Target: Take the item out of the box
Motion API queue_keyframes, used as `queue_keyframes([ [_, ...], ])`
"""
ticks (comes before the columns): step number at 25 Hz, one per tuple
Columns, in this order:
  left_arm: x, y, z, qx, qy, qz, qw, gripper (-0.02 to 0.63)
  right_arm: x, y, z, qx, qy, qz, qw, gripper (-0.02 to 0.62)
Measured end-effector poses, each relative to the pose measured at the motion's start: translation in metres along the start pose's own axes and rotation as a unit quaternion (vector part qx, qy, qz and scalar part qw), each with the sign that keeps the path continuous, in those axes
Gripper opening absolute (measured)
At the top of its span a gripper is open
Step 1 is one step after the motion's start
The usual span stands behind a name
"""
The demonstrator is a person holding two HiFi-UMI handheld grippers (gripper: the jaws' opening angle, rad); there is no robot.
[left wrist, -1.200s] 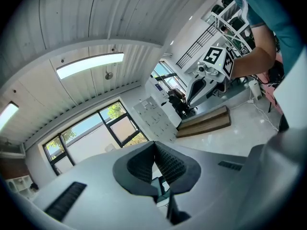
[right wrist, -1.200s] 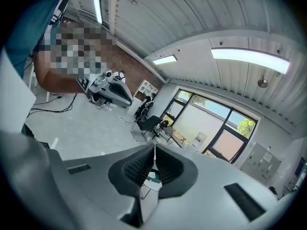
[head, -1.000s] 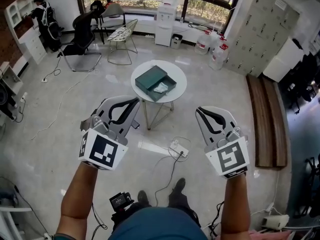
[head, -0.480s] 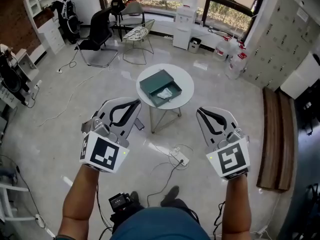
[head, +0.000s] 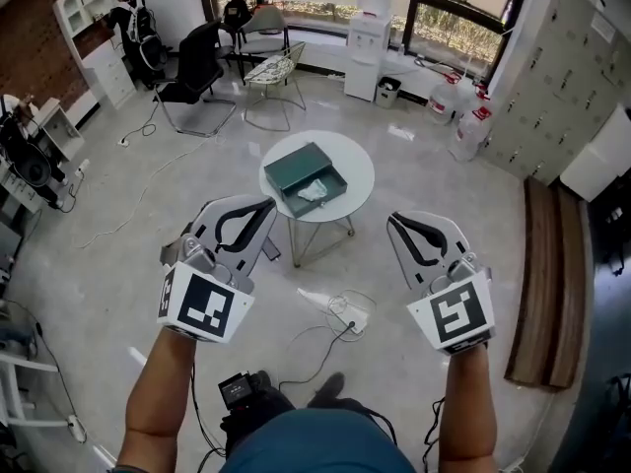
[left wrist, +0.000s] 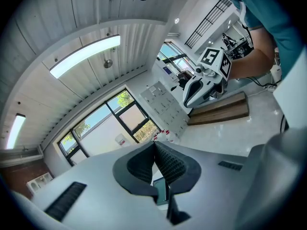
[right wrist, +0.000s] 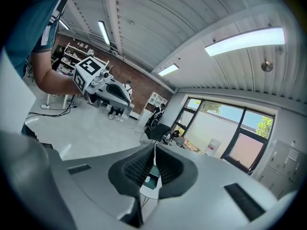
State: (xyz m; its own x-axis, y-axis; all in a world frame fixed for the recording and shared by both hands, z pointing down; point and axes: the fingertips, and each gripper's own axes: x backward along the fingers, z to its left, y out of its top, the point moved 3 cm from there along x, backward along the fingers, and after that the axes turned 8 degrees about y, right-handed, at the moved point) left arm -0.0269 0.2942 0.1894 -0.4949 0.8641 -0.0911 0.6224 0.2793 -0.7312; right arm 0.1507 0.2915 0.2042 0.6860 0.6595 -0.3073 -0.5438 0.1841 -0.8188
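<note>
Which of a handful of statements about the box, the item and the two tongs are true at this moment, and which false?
1. The green box sits on the round white table. True.
2. A white item lies in the open box. True.
3. The left tongs and the right tongs are both shut. True.
4. The right tongs hold the item. False: they are empty, and the item lies in the box.
5. Both tongs hang over the tabletop. False: they are short of the table, over the floor.
</note>
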Motion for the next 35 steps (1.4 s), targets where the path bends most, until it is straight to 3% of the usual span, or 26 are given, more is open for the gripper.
queue_keyframes([
  [8, -0.055, -0.005, -0.013, 0.004, -0.026, -0.016, 0.9995, 0.02, -0.004, -0.038, -0.025, -0.019, -0.016, 0.023, 0.999, 0.04],
  [13, -0.104, -0.022, 0.002, 0.007, -0.057, -0.046, 0.9973, 0.02, -0.027, -0.05, -0.053, -0.032, -0.046, 0.052, 0.997, 0.04],
  [26, -0.207, -0.1, 0.126, 0.006, -0.106, -0.109, 0.9883, 0.02, -0.165, -0.016, -0.122, -0.048, -0.111, 0.088, 0.989, 0.04],
  [35, -0.251, -0.153, 0.187, 0.023, -0.116, -0.122, 0.9855, 0.02, -0.253, 0.0, -0.151, -0.048, -0.107, 0.106, 0.987, 0.04],
])
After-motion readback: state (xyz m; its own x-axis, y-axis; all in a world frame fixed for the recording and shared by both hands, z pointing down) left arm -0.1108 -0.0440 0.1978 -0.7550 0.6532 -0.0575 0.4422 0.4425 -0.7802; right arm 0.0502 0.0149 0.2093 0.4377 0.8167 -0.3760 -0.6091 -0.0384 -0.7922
